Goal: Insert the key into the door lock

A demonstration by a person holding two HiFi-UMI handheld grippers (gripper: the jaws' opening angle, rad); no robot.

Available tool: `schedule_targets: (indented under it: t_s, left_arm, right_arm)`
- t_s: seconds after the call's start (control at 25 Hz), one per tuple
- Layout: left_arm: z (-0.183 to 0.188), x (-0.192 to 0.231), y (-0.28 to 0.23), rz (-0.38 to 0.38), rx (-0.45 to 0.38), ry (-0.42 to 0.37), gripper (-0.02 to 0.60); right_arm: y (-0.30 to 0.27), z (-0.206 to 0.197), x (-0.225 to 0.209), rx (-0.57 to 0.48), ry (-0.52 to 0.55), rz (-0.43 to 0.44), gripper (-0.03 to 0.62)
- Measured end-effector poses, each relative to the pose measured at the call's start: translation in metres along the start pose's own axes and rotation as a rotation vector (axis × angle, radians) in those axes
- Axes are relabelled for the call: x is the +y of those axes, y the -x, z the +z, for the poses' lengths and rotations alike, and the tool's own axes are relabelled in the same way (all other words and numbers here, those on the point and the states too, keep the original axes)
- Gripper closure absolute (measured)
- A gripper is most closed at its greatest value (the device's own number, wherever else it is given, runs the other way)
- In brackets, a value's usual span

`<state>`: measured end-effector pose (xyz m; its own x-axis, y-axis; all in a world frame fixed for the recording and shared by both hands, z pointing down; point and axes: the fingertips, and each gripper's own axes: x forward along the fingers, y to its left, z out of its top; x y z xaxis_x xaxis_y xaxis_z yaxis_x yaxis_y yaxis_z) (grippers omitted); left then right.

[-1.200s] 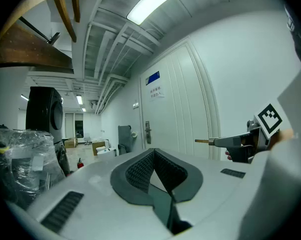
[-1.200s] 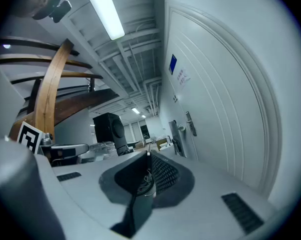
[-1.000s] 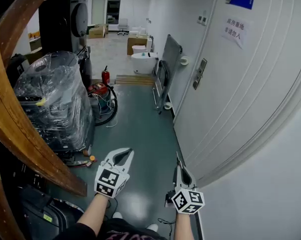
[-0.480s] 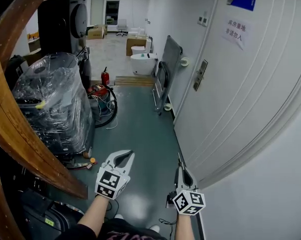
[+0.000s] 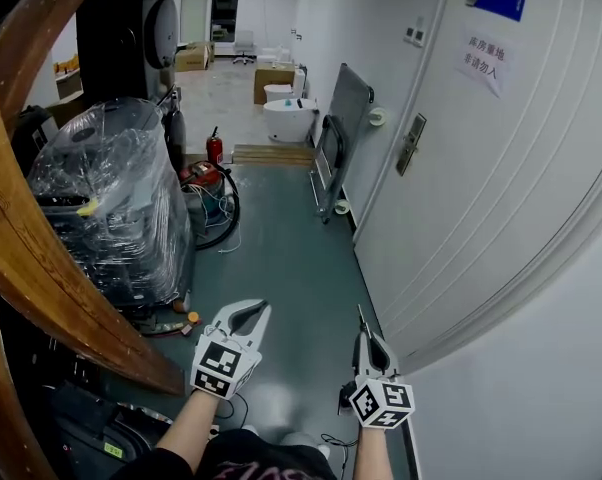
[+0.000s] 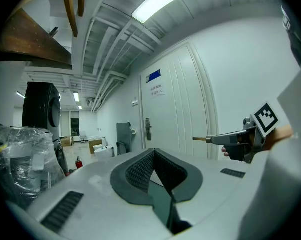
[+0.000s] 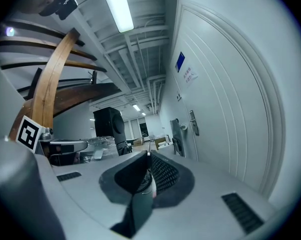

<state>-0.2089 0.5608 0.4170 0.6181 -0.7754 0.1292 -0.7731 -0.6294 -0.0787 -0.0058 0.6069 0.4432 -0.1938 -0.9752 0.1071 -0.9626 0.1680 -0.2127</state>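
Our right gripper [image 7: 148, 155] is clamped on the key [image 6: 200, 140], blade pointing forward, close beside the white door [image 5: 481, 198]. Our left gripper [image 6: 153, 151], jaws pressed together on nothing, is level with it, farther from the door. The door lock [image 5: 411, 144] sits on the door's far edge, well ahead of the key.

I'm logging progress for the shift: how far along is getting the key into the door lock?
Done: the key is clamped in the right gripper, tip poking forward. In hand: apparently the approach; the door lock sits well ahead along the corridor, untouched. Left: reach the door, line the key up and push it in. The left gripper is shut and empty.
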Motion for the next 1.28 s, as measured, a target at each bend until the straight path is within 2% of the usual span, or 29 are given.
schedule_targets:
  t_s: [0.36, 0.64, 1.28]
  left_arm:
    - [-0.007, 0.013, 0.000, -0.039, 0.000, -0.006, 0.569]
    - [-0.008, 0.020, -0.021, -0.059, 0.001, -0.023, 0.569]
    - [-0.018, 0.074, -0.139, -0.059, 0.044, -0.008, 0.569]
  right_arm:
    - [-0.006, -0.007, 0.012, -0.002, 0.016, -0.035, 0.516]
    - [-0.027, -0.007, 0.001, -0.010, -0.003, -0.048, 0.516]
    - [-0.144, -0.005, -0.057, 0.009, -0.039, -0.066, 0.515]
